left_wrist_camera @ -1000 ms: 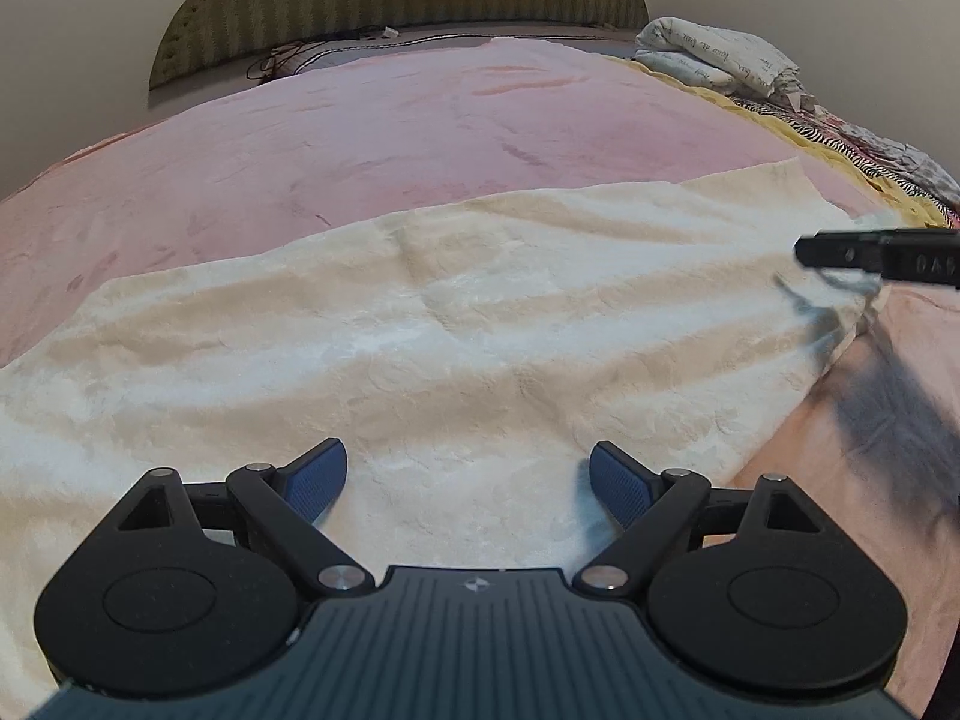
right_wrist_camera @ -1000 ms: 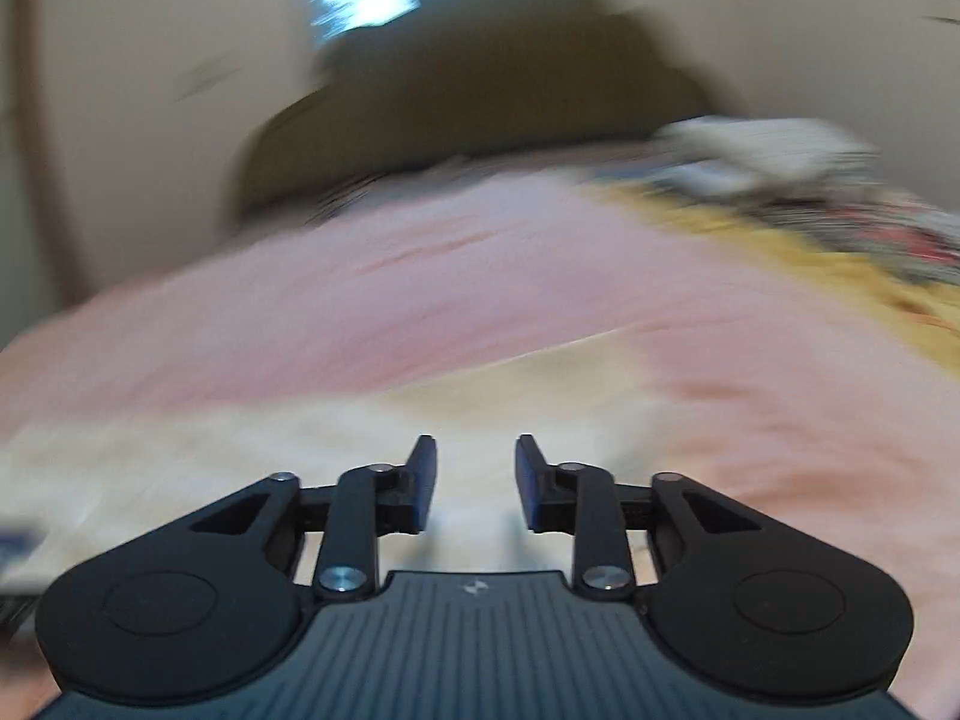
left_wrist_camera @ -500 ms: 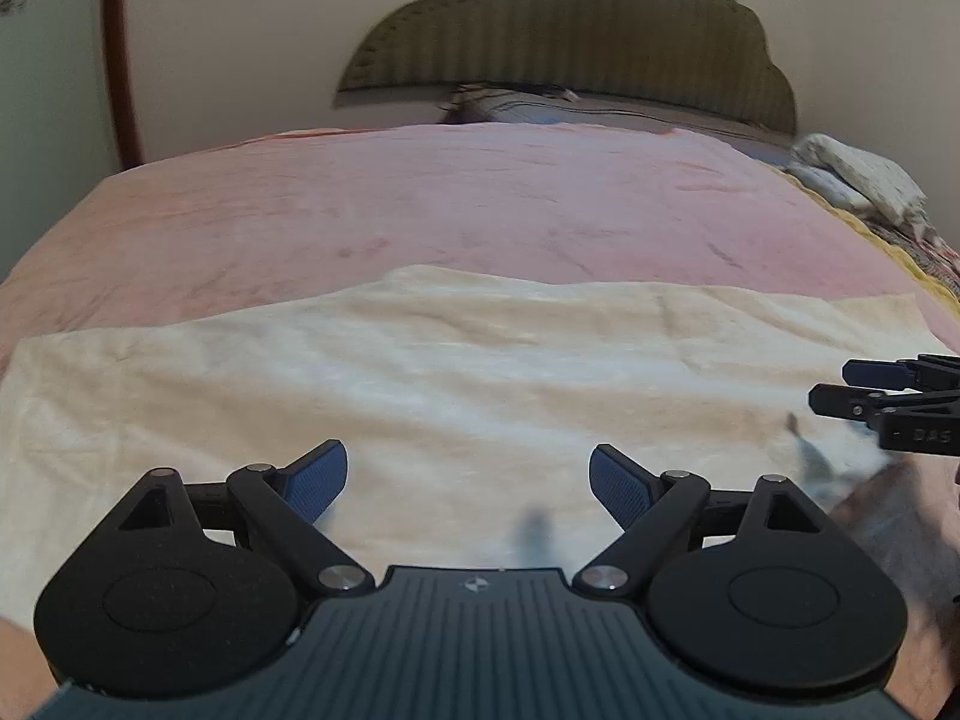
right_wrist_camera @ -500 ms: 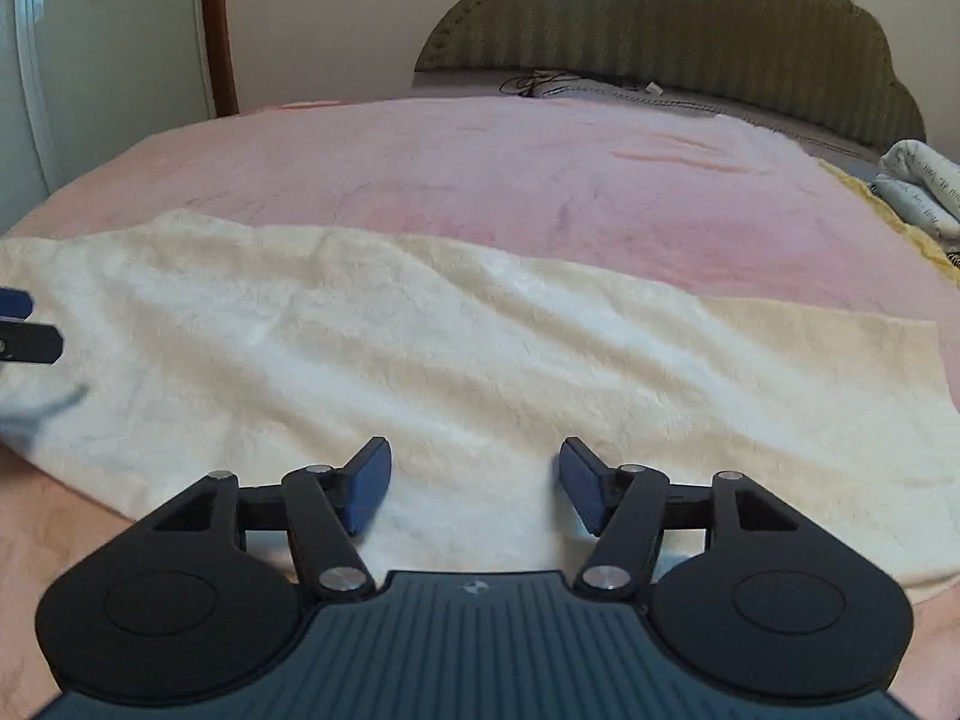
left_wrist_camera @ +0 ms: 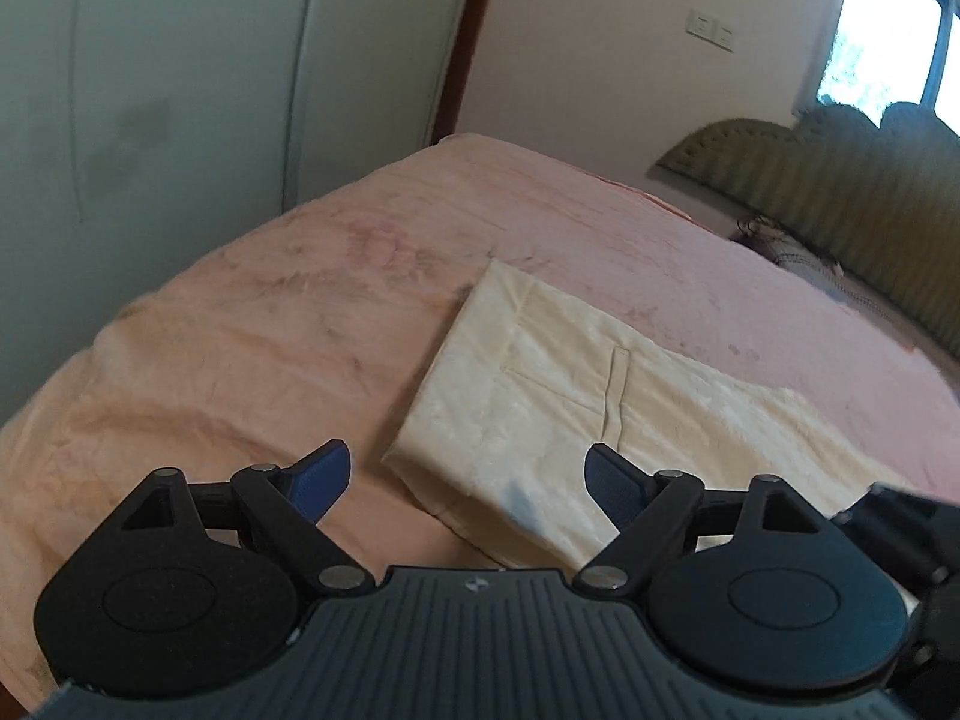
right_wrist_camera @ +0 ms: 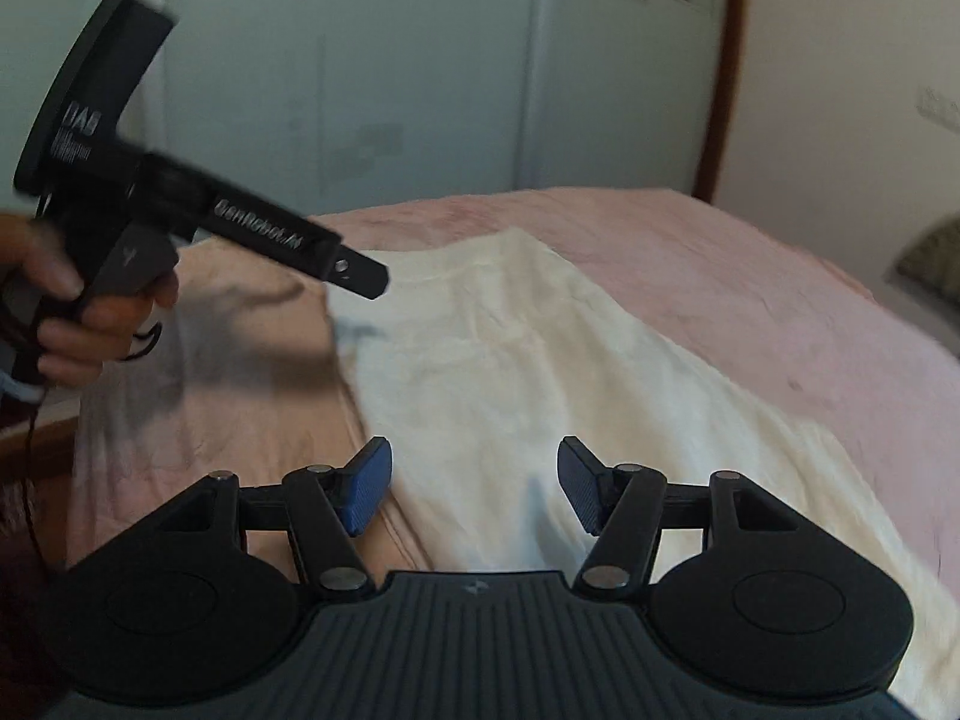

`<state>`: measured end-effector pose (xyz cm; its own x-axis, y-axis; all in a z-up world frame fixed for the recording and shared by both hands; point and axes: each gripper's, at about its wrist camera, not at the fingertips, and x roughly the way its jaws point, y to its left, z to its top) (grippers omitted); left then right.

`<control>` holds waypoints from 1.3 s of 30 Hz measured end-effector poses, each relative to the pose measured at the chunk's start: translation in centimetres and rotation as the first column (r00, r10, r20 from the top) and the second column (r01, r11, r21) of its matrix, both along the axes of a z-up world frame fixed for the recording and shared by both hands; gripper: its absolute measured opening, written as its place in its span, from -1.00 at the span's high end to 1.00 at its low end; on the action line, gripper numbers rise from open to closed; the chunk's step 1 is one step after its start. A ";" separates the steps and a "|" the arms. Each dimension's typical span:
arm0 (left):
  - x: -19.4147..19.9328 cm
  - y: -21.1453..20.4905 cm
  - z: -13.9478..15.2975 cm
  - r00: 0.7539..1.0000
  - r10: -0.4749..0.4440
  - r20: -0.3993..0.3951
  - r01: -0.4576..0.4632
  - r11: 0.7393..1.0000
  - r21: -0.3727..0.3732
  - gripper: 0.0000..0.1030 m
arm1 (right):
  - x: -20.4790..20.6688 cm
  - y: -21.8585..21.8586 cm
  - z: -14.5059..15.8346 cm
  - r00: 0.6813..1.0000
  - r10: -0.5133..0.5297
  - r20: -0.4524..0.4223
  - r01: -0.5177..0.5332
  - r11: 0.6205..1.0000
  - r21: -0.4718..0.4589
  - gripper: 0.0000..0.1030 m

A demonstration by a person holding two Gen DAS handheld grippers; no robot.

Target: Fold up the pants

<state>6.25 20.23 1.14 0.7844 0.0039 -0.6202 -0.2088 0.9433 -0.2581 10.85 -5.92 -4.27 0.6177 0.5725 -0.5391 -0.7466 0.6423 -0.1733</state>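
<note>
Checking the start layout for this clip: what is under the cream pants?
The cream pants lie flat on the pink blanket covering the bed, which shows all around them. Whatever lies beneath the fabric itself is covered. Both grippers, left and right, are open above it.

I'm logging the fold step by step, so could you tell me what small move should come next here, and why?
Probably lower the left gripper onto the near corner of the pants and close on it. Both grippers are open and hold nothing, the pants lie flat along the bed, and that end sits just ahead of the left fingers. The right gripper hovers over the cloth farther along.
</note>
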 end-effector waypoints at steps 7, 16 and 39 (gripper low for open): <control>1.5 2.3 -2.0 0.998 0.039 -0.048 -0.048 0.976 -0.210 0.46 | 1.9 6.1 -1.9 0.998 0.066 -0.004 -0.066 0.996 -0.056 0.61; 1.3 1.8 -3.8 0.994 0.106 -0.032 -0.110 0.978 -0.178 0.78 | 1.6 6.7 -2.2 0.998 0.059 -0.026 -0.060 0.997 -0.038 0.80; 4.6 -24.3 0.5 0.839 -0.544 0.000 0.532 0.820 0.212 -0.29 | -8.6 -31.3 -3.4 0.531 -0.792 -0.300 0.847 0.492 0.202 0.60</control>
